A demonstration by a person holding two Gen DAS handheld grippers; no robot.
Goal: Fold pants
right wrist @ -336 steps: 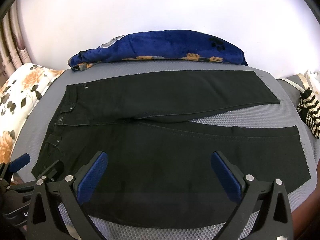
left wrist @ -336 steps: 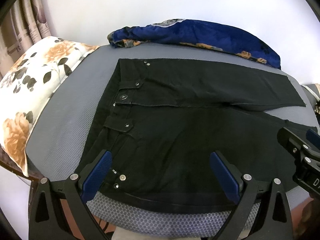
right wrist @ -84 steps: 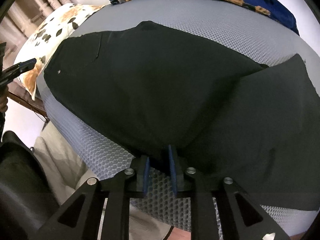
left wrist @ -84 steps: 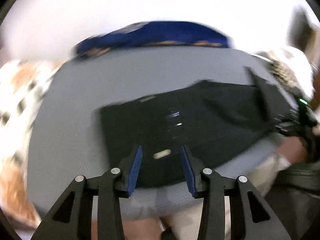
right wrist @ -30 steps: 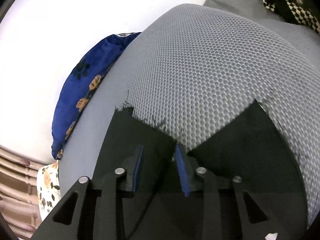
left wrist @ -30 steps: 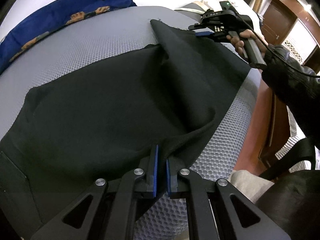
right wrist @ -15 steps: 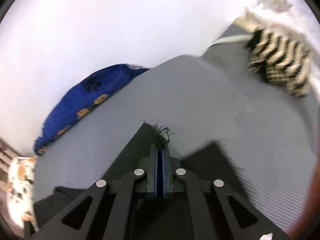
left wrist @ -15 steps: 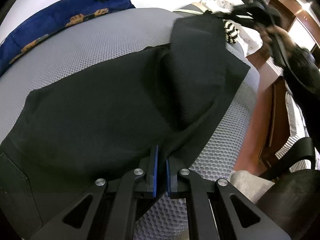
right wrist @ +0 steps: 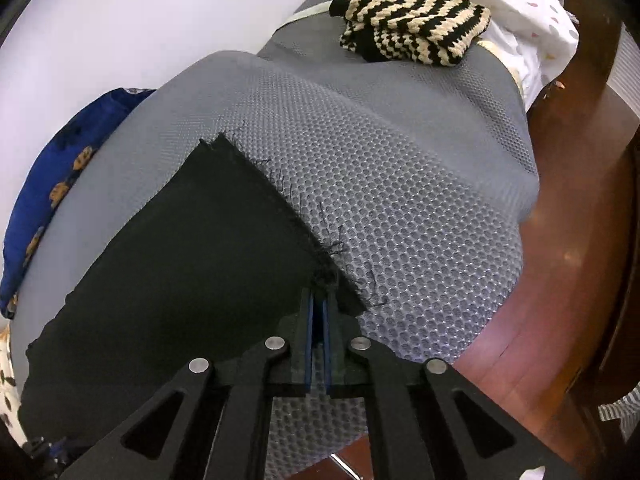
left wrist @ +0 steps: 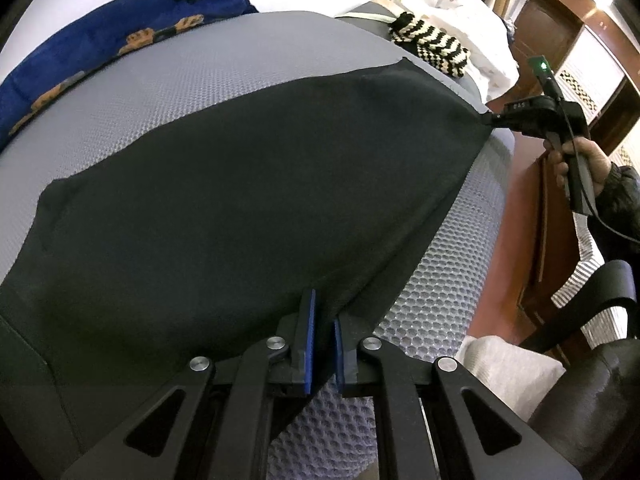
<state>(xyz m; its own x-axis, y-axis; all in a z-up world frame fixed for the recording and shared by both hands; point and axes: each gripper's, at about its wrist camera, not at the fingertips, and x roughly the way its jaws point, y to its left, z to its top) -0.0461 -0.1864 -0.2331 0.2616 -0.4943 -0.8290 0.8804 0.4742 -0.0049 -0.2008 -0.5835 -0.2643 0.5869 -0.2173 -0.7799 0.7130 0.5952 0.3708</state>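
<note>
Already the left gripper (left wrist: 322, 334) has its fingers pinched on the near edge of the black pants (left wrist: 224, 200), which lie folded lengthwise on the grey mesh bed (left wrist: 432, 292). Farther along, the right gripper (right wrist: 318, 320) is clamped on the frayed hem corner, pulling the cloth taut; judging by this, the crosswise folds remain, with the striped knit (right wrist: 416, 40) beyond

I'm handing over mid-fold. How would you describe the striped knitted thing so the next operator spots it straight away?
Start from the grey mesh mattress that the black pants lie on and look to its far end, past the frayed hem. The knitted piece lies there beside a white spotted sheet. It is the only item with black-and-cream zigzag stripes.
</note>
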